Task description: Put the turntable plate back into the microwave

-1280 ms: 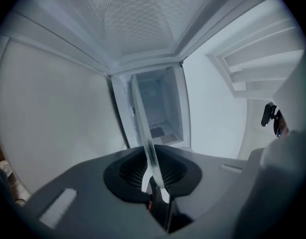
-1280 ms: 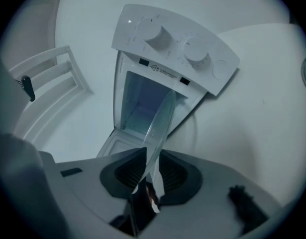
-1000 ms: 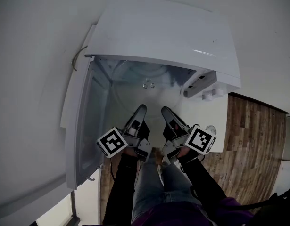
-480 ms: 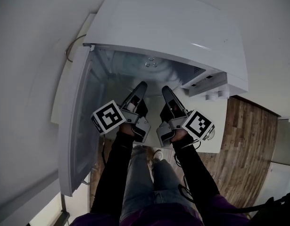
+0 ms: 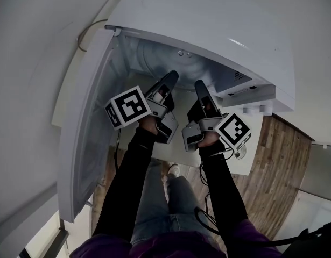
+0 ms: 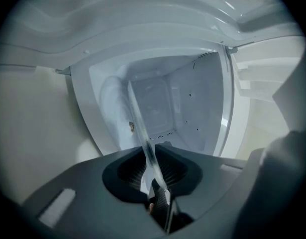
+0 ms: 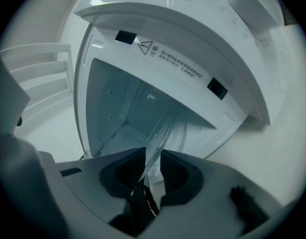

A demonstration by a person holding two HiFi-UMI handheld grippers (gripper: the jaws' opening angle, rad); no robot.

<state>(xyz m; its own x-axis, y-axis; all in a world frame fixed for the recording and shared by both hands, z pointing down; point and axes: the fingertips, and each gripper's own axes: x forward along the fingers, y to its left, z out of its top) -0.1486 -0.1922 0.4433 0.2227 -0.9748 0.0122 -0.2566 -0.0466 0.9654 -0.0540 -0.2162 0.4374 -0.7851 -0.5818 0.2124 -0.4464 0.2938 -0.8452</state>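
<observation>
The clear glass turntable plate (image 5: 182,69) hangs level in the mouth of the open white microwave (image 5: 219,20). Each gripper holds its near rim. My left gripper (image 5: 173,77) has the rim (image 6: 138,118) between its pads (image 6: 143,159). The jaws are opening slightly while the pads still press the glass. My right gripper (image 5: 200,85) pinches the rim (image 7: 160,131) on the other side. Its jaws (image 7: 153,156) are also easing open around the glass. Both gripper views look into the pale cavity (image 6: 167,103) (image 7: 123,116).
The microwave door (image 5: 92,117) stands swung open at the left, close beside my left arm. Control knobs (image 5: 262,110) sit at the right front. A cable (image 5: 85,32) runs along the wall. Wood floor (image 5: 278,160) and the person's legs lie below.
Both grippers have carried the plate forward, further into the microwave's opening. The head view has shifted, so the microwave sits higher in the picture.
</observation>
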